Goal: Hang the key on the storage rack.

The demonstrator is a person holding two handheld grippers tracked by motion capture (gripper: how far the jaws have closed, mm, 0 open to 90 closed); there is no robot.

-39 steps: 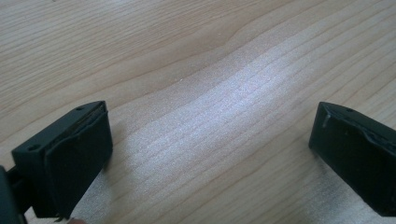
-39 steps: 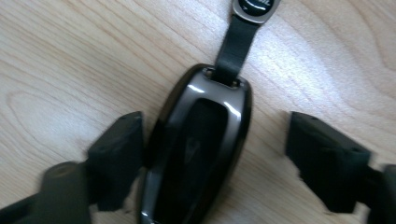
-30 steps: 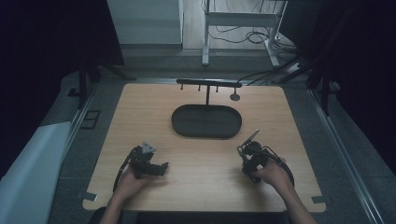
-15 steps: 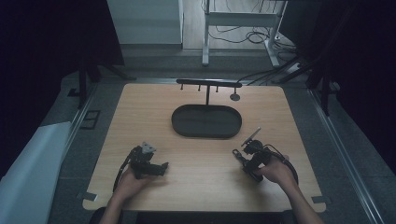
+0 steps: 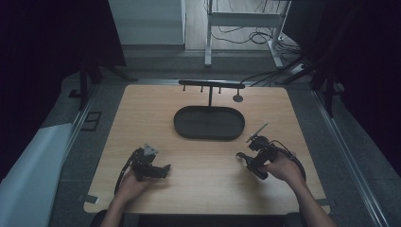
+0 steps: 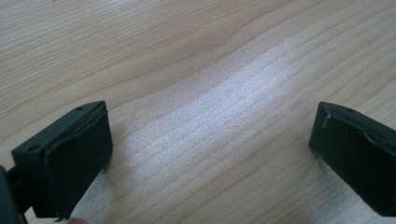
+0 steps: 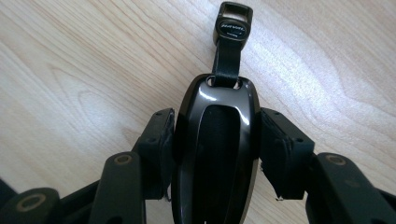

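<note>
My right gripper (image 5: pixel 247 159) is on the right side of the wooden table (image 5: pixel 203 194), near the front. In the right gripper view my right gripper (image 7: pixel 217 140) is shut on a glossy black key fob (image 7: pixel 218 105), which is pinched by its sides. A short black strap with a metal buckle (image 7: pixel 232 25) hangs from the fob's far end over the wood. At the front left, my left gripper (image 5: pixel 164 170) rests on the table pointing right. The left gripper view shows my left gripper (image 6: pixel 210 144) open, with only bare wood between the two black pads.
A black oval tray (image 5: pixel 179 124) lies mid-table, beyond both grippers. Behind it stands a low black rack (image 5: pixel 211 85) with small hooks, and a small round black base (image 5: pixel 238 98) sits to its right. Cables trail from both grippers.
The right gripper has shifted slightly, still holding the key fob. The left gripper has not moved.
</note>
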